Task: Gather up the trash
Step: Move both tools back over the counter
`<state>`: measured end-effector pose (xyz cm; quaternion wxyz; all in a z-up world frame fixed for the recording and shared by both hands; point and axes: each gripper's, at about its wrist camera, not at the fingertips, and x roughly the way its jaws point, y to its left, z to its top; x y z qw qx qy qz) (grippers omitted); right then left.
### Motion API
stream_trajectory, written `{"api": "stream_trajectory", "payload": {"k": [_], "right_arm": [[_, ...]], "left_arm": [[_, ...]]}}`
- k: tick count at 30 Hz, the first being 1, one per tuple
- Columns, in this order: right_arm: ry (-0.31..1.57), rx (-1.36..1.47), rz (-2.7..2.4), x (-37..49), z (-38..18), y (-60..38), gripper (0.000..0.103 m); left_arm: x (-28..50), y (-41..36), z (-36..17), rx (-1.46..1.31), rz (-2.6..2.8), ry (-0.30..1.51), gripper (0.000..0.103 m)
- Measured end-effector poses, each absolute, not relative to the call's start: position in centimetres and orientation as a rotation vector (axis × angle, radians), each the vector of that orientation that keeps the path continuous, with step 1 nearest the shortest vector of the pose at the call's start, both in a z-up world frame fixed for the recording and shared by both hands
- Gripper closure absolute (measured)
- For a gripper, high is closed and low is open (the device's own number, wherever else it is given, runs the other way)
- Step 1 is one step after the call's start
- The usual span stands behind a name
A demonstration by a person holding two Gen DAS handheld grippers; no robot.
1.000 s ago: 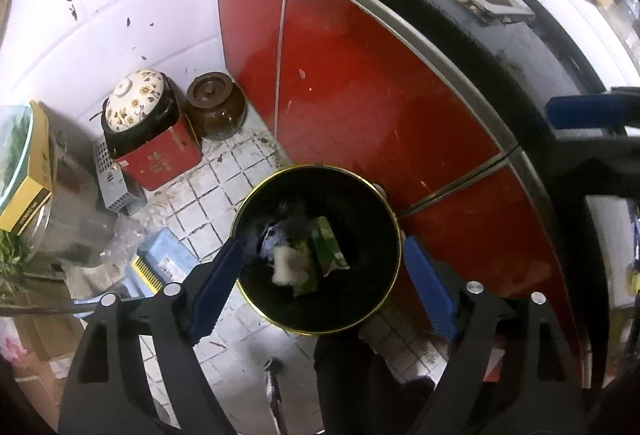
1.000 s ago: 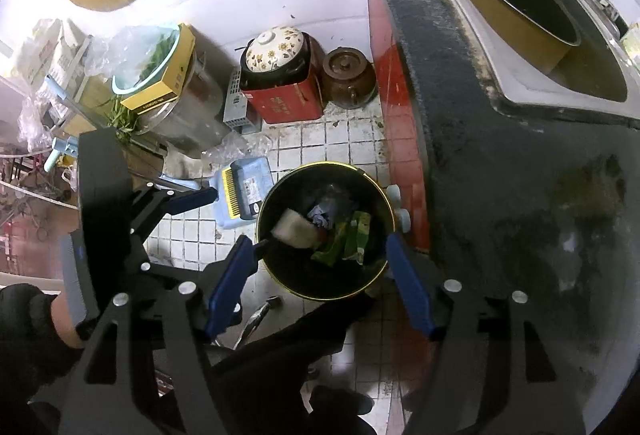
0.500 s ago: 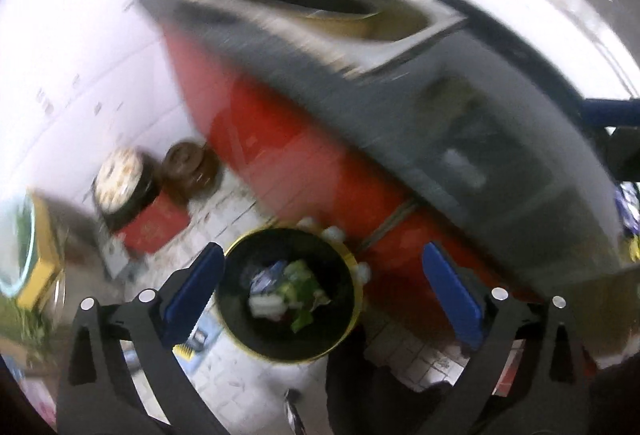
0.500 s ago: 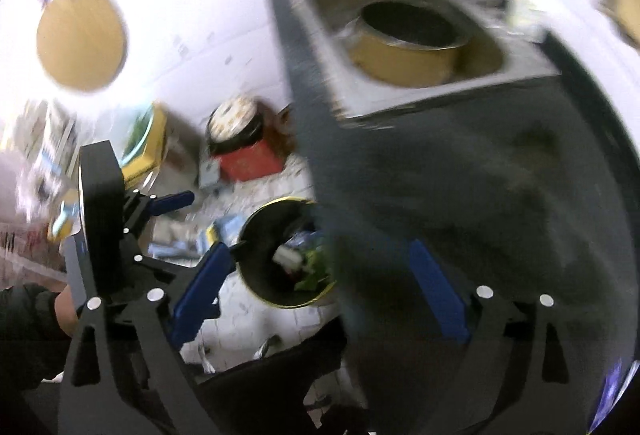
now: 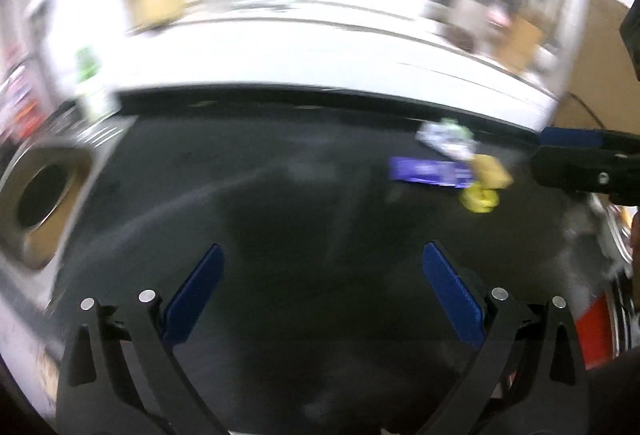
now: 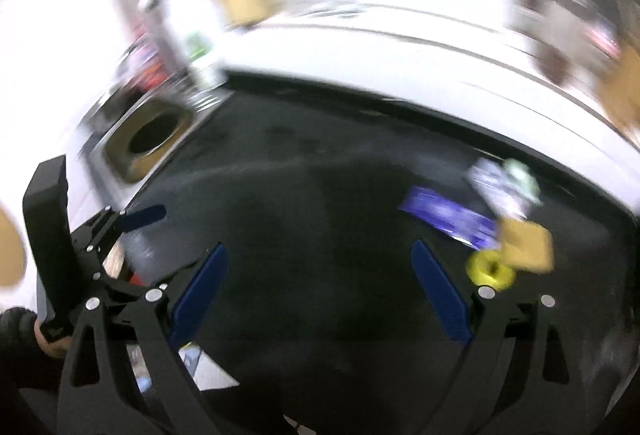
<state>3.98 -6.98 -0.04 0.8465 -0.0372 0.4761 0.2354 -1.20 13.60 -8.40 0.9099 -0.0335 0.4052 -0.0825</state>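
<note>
Both views are blurred. Trash lies on the dark countertop: a purple wrapper, a white-green crumpled wrapper, a tan piece and a yellow piece. The right wrist view shows the same purple wrapper, white wrapper, tan piece and yellow piece. My left gripper is open and empty over the counter, left of the trash. My right gripper is open and empty, the trash just right of its right finger. The bin is out of view.
A steel sink with a pot in it is at the left, also in the right wrist view. A green-capped bottle stands behind it. White wall and a window run along the back.
Both grippers have swung up from the floor bin to the countertop. The bin has left both views and the trash pile on the counter has come into view. Both stay open.
</note>
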Motion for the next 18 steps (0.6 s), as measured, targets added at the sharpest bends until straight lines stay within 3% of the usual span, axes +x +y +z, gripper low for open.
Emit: {"api": "stream_trajectory", "payload": {"k": [8,18], "right_arm": [[0.988,0.064,0.234,2.6,-0.6,-21.6,0.013],[0.996,0.077,0.213,2.9,-2.2,-24.3,0.013]], "left_arm": [[0.9,0.9,-6.8,0.08,-0.406,0.824,0.007],[2.2,-1.2,-7.8,0.167,-0.441,0.85,0.007]]}}
